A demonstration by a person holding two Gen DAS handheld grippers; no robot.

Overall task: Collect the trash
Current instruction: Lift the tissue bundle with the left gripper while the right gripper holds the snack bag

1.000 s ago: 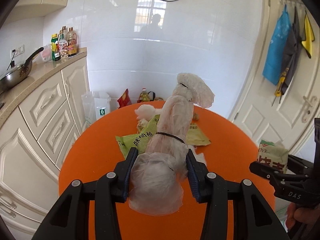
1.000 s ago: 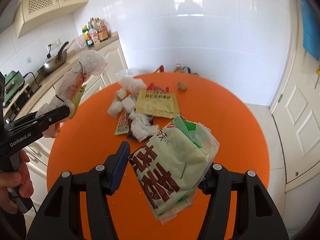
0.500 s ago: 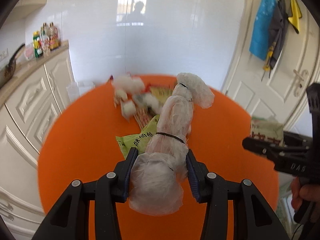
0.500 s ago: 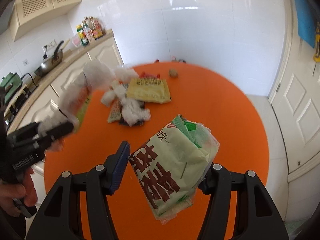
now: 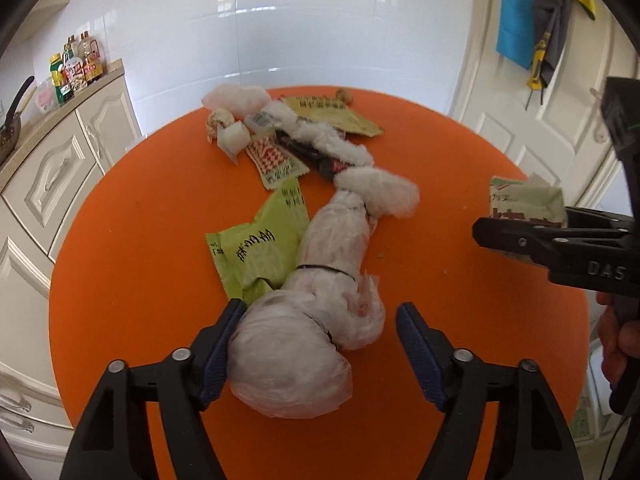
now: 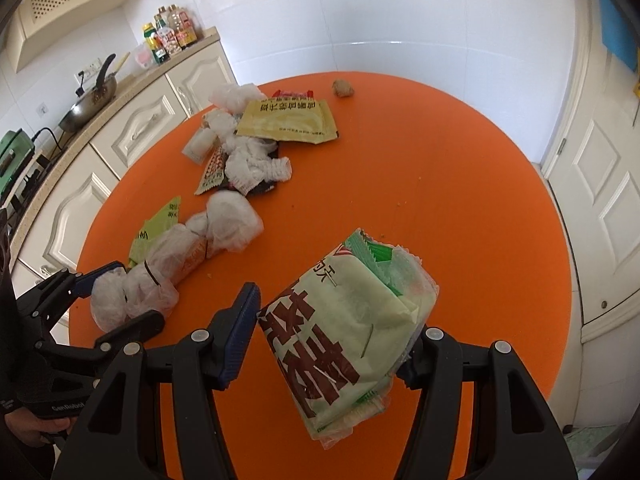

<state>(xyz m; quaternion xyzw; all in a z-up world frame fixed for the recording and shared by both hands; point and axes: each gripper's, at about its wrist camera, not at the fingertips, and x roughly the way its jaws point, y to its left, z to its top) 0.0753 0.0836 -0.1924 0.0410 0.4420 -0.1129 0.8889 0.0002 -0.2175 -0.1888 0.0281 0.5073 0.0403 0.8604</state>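
Both tools lower since earlier | left tool [image 5: 320, 334] opening, plastic bundle [image 5: 316, 308] probably freed | right tool [image 6: 332, 338] clamps noodle packet [image 6: 348, 344]

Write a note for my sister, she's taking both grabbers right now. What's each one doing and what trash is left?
Left hand-held gripper: jaws opening; the tied plastic bundle lies between them on the orange table, right pad clear of it.
Right hand-held gripper: clamped on the pale green packet, held above the table.
Done: nothing binned in view; no bin visible.
Left: the bundle, green wrapper, yellow packet, red-patterned sachet, white wads and a brown lump.
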